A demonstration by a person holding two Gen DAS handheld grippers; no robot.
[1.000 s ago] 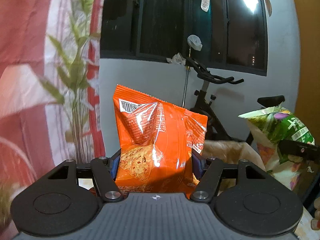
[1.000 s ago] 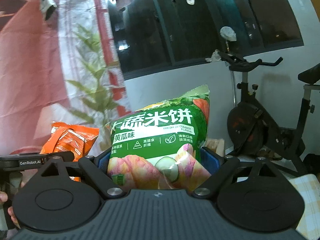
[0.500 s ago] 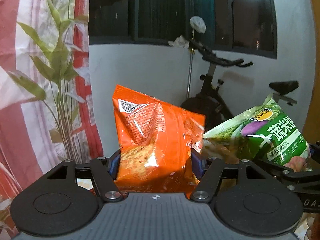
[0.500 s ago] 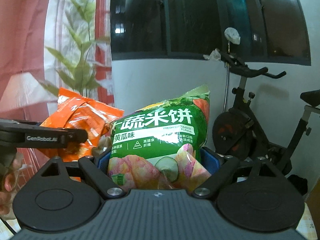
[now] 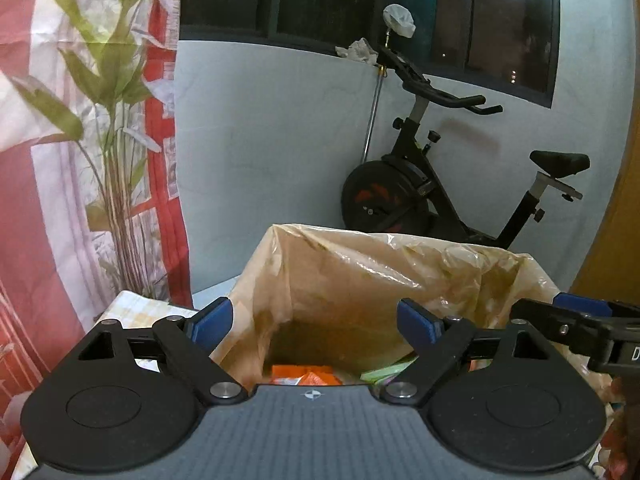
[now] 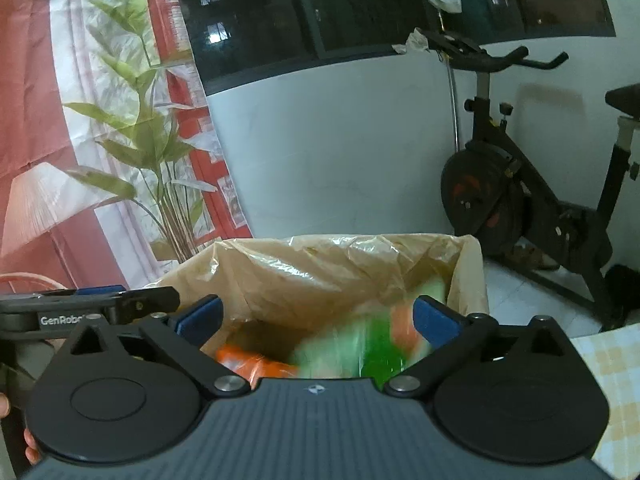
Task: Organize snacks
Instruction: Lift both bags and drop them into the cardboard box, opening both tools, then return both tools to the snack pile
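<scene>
- The left tool (image 5: 316,322) is held over the plastic-lined bin (image 5: 400,280); its jaws are opening and nothing is gripped between them.
- The orange snack bag (image 5: 306,374) is seen lying at the bottom of the bin, below the left tool.
- The right tool (image 6: 318,316) is also released, its jaws opening wide.
- The green snack bag (image 6: 360,348) is blurred, inside the bin beside the orange one, touched by neither pad.
- An exercise bike (image 5: 424,184) is seen behind the bin.
</scene>
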